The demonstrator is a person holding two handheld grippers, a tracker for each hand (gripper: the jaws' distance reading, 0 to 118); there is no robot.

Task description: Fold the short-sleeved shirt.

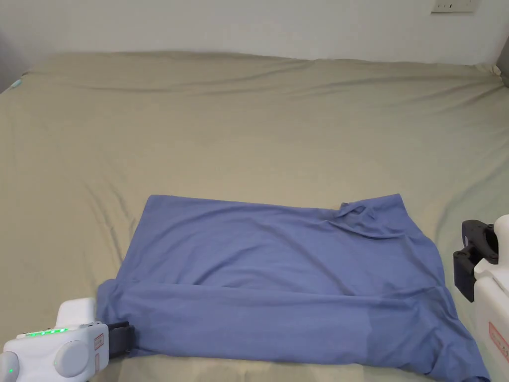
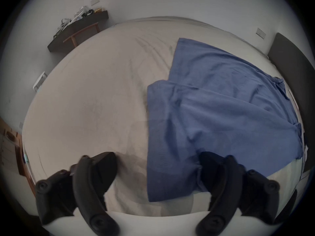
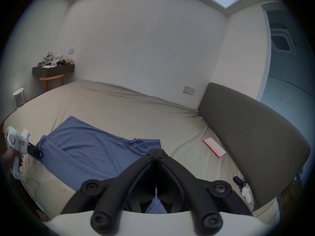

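The short-sleeved shirt lies on the bed, near its front edge. It is a thin, soft blue knit, spread roughly rectangular. Its near long edge is folded over onto the body, forming a band of doubled cloth. The collar area is puckered at the far right corner. Shallow creases run across the body. The bed sheet is a matte beige-olive fabric, stretched with long diagonal wrinkles.

The left gripper sits low at the shirt's near left corner. Its 2 black jaws are spread wide: one tip rests on bare sheet, the other on the blue cloth. Nothing is clamped between them. Its white plastic housing carries a row of green lights.

The right gripper is held above the shirt's right end, off the cloth. Its 2 black jaws are closed tip to tip on nothing.

A flat white card with a pink edge lies on the sheet near a dark grey padded headboard. A red-bordered label on each housing is too small to read.
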